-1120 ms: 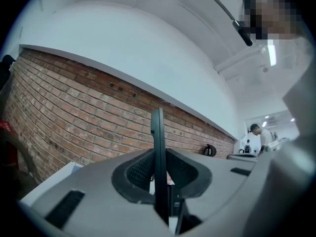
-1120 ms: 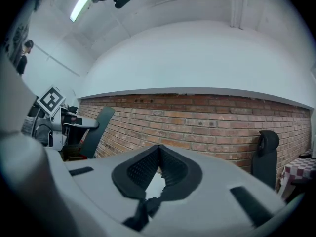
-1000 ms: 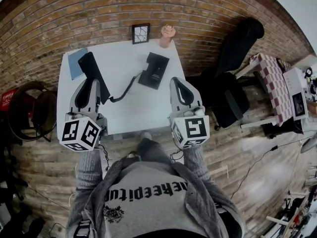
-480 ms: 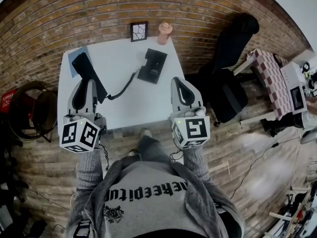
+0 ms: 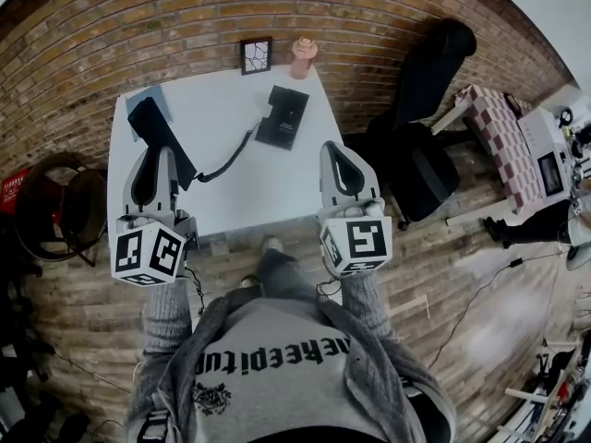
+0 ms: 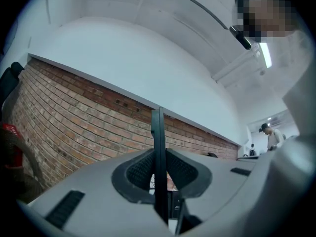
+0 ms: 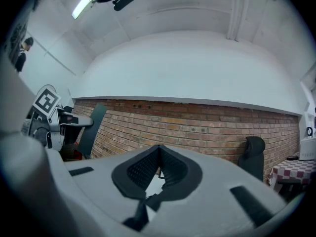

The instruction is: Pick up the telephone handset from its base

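Black slab-shaped telephone handset (image 5: 148,120) off base, in air above left side of white table (image 5: 249,201). Pinched edge-on between left gripper (image 5: 159,158) jaws. Black cord (image 5: 226,160) runs right to flat black base (image 5: 282,116), far centre.

Risks: pulling further could tighten cord and drag base; narrow edge grip may let handset twist or slip.

Right gripper (image 5: 337,148) pressed together, empty, not steadying base.

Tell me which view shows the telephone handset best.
The head view: the whole handset shows, off its base, cord trailing. The left gripper view gives only its thin edge between the fingers; the right gripper view, a dark slab far left.
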